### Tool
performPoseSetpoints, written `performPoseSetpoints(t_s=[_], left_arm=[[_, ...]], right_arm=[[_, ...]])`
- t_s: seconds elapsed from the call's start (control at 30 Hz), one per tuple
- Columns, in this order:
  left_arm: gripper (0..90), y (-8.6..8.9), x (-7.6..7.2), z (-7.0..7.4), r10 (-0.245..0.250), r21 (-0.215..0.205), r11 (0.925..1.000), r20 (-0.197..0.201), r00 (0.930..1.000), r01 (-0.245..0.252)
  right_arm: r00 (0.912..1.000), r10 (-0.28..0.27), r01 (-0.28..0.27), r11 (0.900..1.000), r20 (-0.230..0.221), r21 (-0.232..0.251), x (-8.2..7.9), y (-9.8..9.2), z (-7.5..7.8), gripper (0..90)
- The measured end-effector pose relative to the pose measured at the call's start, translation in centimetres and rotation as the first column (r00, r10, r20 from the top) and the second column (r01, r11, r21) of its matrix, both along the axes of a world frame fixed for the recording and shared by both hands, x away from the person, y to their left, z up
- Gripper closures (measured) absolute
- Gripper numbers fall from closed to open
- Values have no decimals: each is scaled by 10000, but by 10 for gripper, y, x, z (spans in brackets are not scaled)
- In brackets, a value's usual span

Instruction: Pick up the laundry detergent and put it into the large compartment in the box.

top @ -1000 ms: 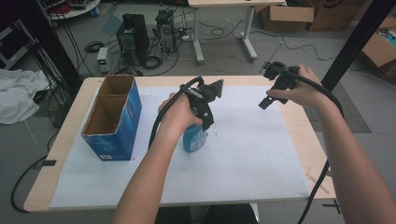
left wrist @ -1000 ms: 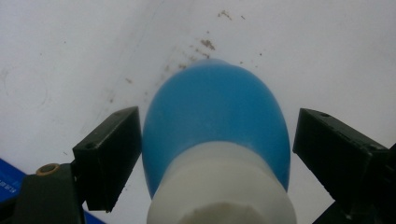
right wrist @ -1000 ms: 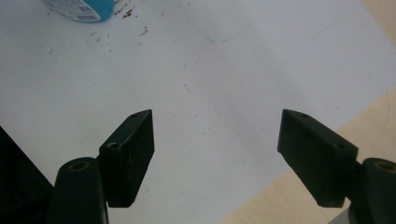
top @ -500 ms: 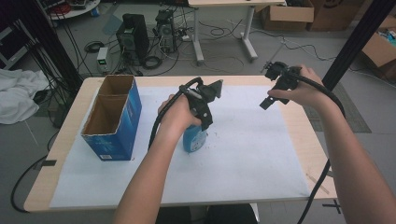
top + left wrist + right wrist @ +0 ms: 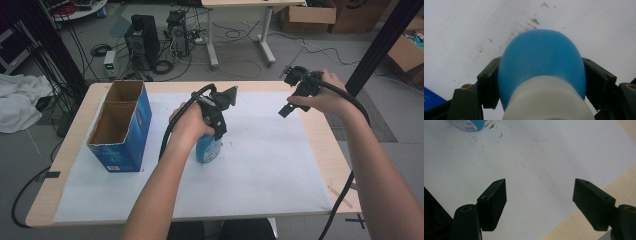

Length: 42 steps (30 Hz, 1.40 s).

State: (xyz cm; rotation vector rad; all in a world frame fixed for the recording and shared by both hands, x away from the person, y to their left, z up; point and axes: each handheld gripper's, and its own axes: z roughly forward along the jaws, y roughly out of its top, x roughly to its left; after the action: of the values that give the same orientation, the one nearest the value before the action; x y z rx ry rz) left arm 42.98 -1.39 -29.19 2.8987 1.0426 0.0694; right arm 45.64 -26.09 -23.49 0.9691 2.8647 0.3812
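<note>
A blue bottle (image 5: 206, 152) with a white neck stands on the white paper near the table's middle. My left gripper (image 5: 212, 141) comes down on it from above. Its jaws have just been closing with the bottle between them. In the left gripper view both pads (image 5: 489, 82) press the sides of the blue bottle (image 5: 541, 60). My right gripper (image 5: 289, 93) hangs above the paper's far right part. There it stands open, and the right gripper view looks past the open jaws of the right gripper (image 5: 540, 192) onto bare paper, with a bit of the bottle's label (image 5: 466, 124) at top left.
An open blue cardboard box (image 5: 120, 127) stands at the table's left. White paper (image 5: 270, 165) covers most of the wooden table (image 5: 330, 150), with brown crumbs by the bottle. Computers, cables and boxes lie on the floor beyond the table.
The left gripper's jaws have drawn in around the blue bottle. Both hands stay where they were.
</note>
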Motion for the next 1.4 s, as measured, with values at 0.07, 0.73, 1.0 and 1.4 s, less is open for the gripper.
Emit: performPoseSetpoints(t_s=[0.07, 0.73, 1.0, 1.4], left_arm=[[302, 0, 0, 0, -5, -31, 10000, -8, 10000, 5], [349, 3, 1, -1, 183, -59, 9998, -81, 9998, -184], [368, 2, 1, -1, 202, -2, 9998, -101, 9997, -202], [374, 1, 2, 0, 304, 121, 9995, -214, 9993, -301]], right_arm=[[10000, 40, -40, 10000, 7, 3, 0, 0, 0, 273], [10000, 56, -56, 10000, -41, -12, 1, 0, -2, 273], [10000, 48, -48, 10000, -41, -34, 1, 0, -3, 273], [10000, 43, -43, 10000, -63, -20, 2, -1, -4, 272]])
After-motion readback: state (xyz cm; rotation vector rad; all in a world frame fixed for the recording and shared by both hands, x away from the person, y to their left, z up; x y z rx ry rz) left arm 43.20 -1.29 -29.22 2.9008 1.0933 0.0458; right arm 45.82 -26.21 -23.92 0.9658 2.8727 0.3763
